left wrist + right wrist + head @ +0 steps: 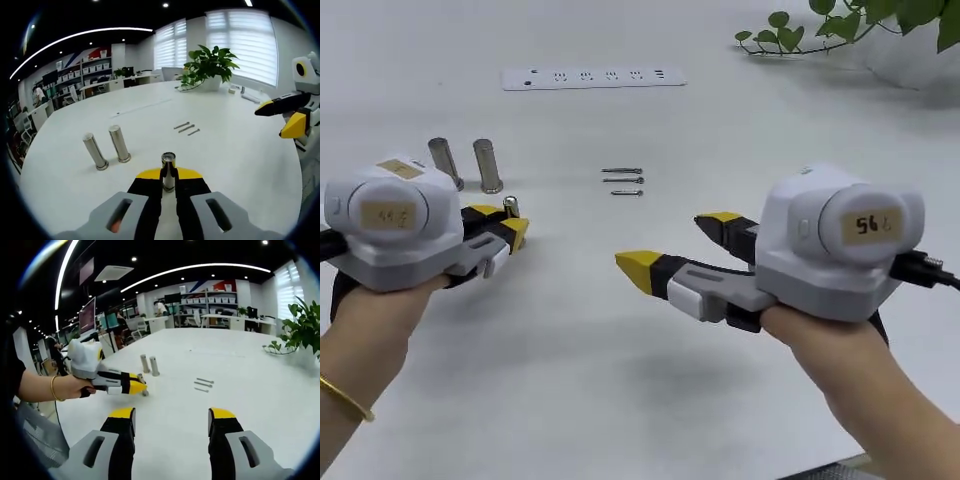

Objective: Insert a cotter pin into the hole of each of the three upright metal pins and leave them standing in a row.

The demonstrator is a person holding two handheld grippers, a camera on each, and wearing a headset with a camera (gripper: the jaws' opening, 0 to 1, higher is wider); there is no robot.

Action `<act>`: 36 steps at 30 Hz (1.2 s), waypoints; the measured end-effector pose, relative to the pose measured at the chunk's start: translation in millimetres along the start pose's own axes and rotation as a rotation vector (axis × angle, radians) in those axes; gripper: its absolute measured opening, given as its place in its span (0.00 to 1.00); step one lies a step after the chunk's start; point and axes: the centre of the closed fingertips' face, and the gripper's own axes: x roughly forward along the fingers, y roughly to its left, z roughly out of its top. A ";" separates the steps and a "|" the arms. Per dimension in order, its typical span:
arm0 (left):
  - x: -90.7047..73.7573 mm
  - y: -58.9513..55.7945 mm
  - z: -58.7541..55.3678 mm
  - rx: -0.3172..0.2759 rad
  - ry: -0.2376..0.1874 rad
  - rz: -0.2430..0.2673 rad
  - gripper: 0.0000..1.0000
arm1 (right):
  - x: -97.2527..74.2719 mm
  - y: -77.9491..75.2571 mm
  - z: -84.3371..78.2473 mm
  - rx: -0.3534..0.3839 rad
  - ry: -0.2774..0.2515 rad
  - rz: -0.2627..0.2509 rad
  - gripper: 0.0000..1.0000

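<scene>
Left gripper (169, 175): my jaws are clamped low on 1 metal pin, which stands upright between the yellow tips.
Held pin (168, 167): its cap rises just above the tips, on my left side of the bench (620, 340). I cannot tell whether its foot touches the surface.
Standing pins (107, 146): 2 more stand upright side by side, close together but apart. They are just beyond the left gripper, toward the far edge.
Right gripper (172, 417): my jaws are wide apart and hold nothing. The gripper hovers over my right side of the bench, tips aimed toward the left gripper.
Cotter pins (622, 181): 3 lie flat and parallel in a tight group on the open middle of the bench. They are short of the power strip (593, 77) near the far edge.
Direction: from my right gripper they lie ahead, toward the far edge. In the right gripper view they sit a little right of the jaws' centre line.
Long axis: each cotter pin runs left to right, parallel to the far edge and roughly along the way my right gripper points.
Nearer gripper: the right one, I judge, and it is the free one.
Hole: too small to make out on the held pin, so I cannot tell which way it faces.
Coming move: I judge the right gripper must reach toward the far edge. It should turn so its jaws close across 1 thin shaft, not along it.
</scene>
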 end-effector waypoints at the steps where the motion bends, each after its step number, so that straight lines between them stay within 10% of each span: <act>1: -0.3 -1.3 -0.8 0.003 0.003 -0.003 0.05 | -0.3 -0.2 -0.1 0.002 0.000 -0.001 0.55; 18: 1.0 -4.1 -0.5 0.042 -0.008 0.005 0.07 | 0.2 -9.3 -7.7 0.019 0.043 0.000 0.52; 36: -11.3 1.5 3.8 0.009 -0.007 0.024 0.50 | 33.4 -23.5 0.9 -0.229 0.234 0.122 0.45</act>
